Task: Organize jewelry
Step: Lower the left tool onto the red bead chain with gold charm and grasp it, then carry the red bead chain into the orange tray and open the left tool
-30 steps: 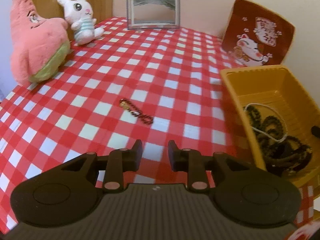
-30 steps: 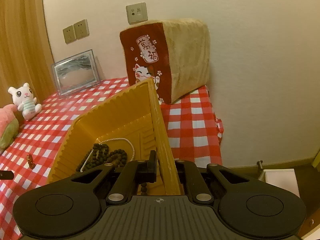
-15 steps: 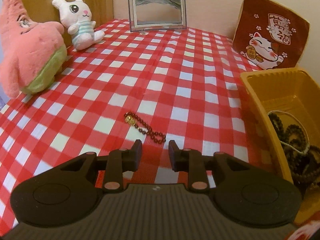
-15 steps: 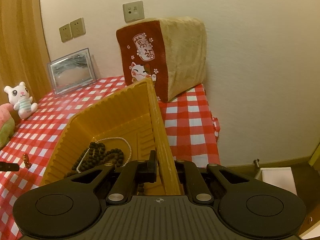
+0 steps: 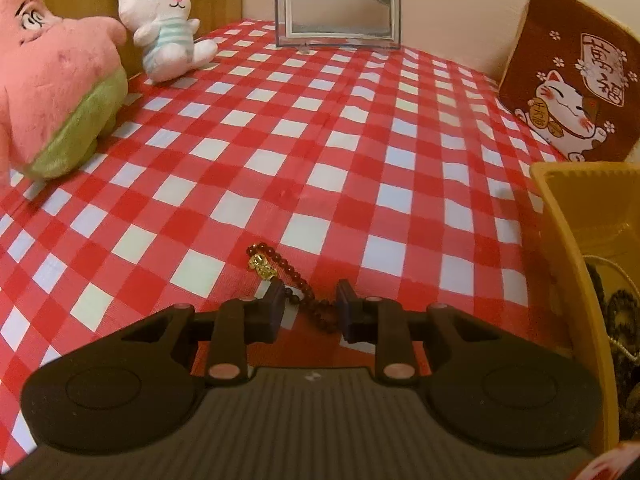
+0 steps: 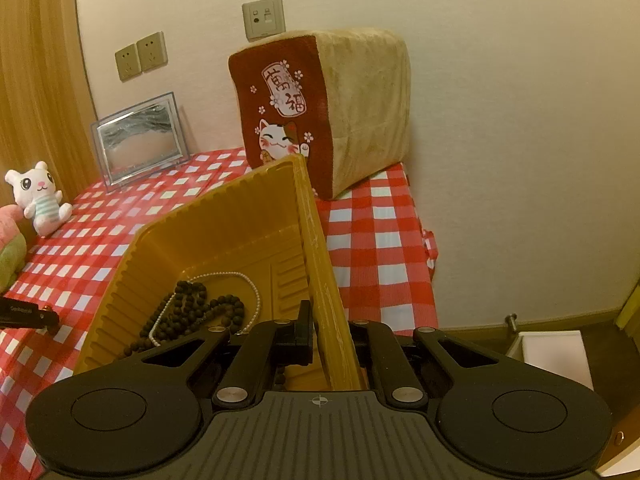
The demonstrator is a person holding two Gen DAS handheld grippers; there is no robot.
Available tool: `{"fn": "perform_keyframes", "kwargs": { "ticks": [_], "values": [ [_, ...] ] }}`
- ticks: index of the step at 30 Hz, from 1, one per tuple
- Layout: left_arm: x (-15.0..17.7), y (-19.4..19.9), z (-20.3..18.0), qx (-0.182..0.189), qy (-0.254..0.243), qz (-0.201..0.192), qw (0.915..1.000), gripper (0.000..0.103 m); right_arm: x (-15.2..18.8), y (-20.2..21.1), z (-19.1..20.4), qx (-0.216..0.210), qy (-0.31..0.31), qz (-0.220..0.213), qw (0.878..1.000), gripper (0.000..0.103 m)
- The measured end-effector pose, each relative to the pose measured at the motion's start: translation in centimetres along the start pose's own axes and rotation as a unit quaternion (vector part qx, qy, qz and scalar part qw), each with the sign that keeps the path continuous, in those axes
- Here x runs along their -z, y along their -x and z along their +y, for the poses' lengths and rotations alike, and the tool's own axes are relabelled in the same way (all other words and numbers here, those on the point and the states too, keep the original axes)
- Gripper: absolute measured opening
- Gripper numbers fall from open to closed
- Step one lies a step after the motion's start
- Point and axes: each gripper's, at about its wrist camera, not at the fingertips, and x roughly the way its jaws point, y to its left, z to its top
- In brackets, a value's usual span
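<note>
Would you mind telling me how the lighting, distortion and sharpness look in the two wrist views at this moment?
Left wrist view: warm light, sharp; fisheye bends the checked tablecloth outward; the bead bracelet stays crisp between the left gripper fingers. Right wrist view: dimmer and yellower, dark vignetted corners; the wooden panel curves; the yellow tray rim, clamped by the right gripper, is clear.

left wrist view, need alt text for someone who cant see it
The left gripper hovers open over a red bead bracelet with a gold charm, lying on a red-and-white checked tablecloth. A yellow bin sits at right; plush toys at left.
</note>
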Motion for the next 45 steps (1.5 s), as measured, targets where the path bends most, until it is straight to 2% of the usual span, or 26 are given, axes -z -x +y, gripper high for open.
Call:
{"fn": "perform_keyframes", "kwargs": {
  "ticks": [3,12,21,34,45],
  "values": [
    [0.1,0.0,0.2,0.002,0.0,0.003,1.0,0.004,0.0,-0.1,0.0,0.0,0.0,0.001,1.0,0.007],
    [1.5,1.9,2.1,0.003,-0.007,0.008,0.9999,0.004,0.1,-0.1,-0.1,0.0,-0.001,0.001,1.0,0.007],
    [1.2,5.5,2.4,0.022,-0.008,-0.017,0.9996,0.004,0.1,-0.1,0.0,-0.002,0.001,0.0,1.0,0.007],
    [-1.0,12.7,-0.7,0.099,-0.019,-0.073,0.9923,0.004,-0.4,0.0,0.5,-0.009,0.003,-0.008,1.0,0.007],
    [-2.0,16.6,-6.2,0.184,-0.033,-0.094,0.9779,0.004,-0.5,0.3,0.6,-0.015,0.005,-0.012,1.0,0.007]
  ]
}}
